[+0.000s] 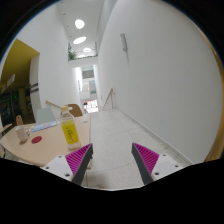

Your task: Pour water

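Tool [112,163]: fingers spread wide, nothing between them, raised and aimed down a corridor, so not yet lined up for a grasp. Bottle [69,131], yellow label: upright on round surface [35,152], off to the left of the fingers, clear of them

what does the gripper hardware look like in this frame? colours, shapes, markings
The gripper shows as two fingers, each a tapering wedge. The left finger and the right finger each carry a magenta pad with a fine ribbed or gridded texture on the inner face, set on a pale, whitish body. No cables, labels or sleeve are visible. No hand or arm shows.
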Action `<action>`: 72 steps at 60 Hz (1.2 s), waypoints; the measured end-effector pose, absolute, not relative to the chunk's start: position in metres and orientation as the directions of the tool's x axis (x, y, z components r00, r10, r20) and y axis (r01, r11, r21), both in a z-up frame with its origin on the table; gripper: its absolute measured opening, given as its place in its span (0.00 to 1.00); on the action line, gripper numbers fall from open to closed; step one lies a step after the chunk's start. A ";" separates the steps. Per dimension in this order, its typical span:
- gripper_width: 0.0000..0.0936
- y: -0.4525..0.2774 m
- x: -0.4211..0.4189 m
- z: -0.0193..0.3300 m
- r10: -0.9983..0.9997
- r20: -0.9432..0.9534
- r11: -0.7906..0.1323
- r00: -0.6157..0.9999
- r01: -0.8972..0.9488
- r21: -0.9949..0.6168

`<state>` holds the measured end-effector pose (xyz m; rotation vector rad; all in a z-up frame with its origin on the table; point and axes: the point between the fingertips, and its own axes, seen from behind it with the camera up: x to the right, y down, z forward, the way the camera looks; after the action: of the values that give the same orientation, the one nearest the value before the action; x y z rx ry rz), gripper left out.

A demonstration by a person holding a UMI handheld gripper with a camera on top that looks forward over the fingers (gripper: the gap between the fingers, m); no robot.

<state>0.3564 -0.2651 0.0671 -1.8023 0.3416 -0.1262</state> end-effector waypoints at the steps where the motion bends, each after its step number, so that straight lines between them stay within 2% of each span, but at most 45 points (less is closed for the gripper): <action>1: 0.91 -0.264 0.354 0.068 -0.287 -0.095 -0.220 0.953 -0.162 -0.962; 7: 0.91 -0.236 0.317 0.079 -0.217 -0.103 -0.211 0.971 -0.149 -0.966; 22: 0.91 -0.139 0.240 0.080 -0.072 -0.059 -0.219 0.996 -0.073 -0.973; 31: 0.92 -0.077 0.234 0.078 -0.078 -0.016 -0.213 0.997 -0.032 -0.976; 39: 0.91 -0.038 0.224 0.076 -0.066 -0.079 -0.197 0.995 -0.091 -0.976; 41: 0.88 -0.031 0.220 0.077 -0.058 -0.093 -0.188 0.994 -0.103 -0.977; 42: 0.82 -0.028 0.218 0.077 -0.051 -0.099 -0.185 0.994 -0.107 -0.977; 44: 0.54 -0.024 0.216 0.076 -0.051 -0.104 -0.184 0.993 -0.112 -0.977; 51: 0.51 -0.030 0.225 0.079 -0.093 -0.073 -0.157 0.993 -0.087 -0.984; 59: 0.36 -0.026 0.218 0.076 -0.133 -0.038 -0.164 0.990 -0.060 -0.985; 63: 0.35 -0.028 0.225 0.078 -0.194 0.060 -0.181 0.979 0.024 -0.983; 67: 0.34 -0.026 0.207 0.095 -0.199 0.175 -0.205 0.964 0.134 -0.970; 72: 0.35 -0.012 0.167 0.141 -0.193 0.399 -0.198 0.896 0.363 -0.910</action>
<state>0.1666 -0.0122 0.1410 -1.6983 -0.1312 -0.5049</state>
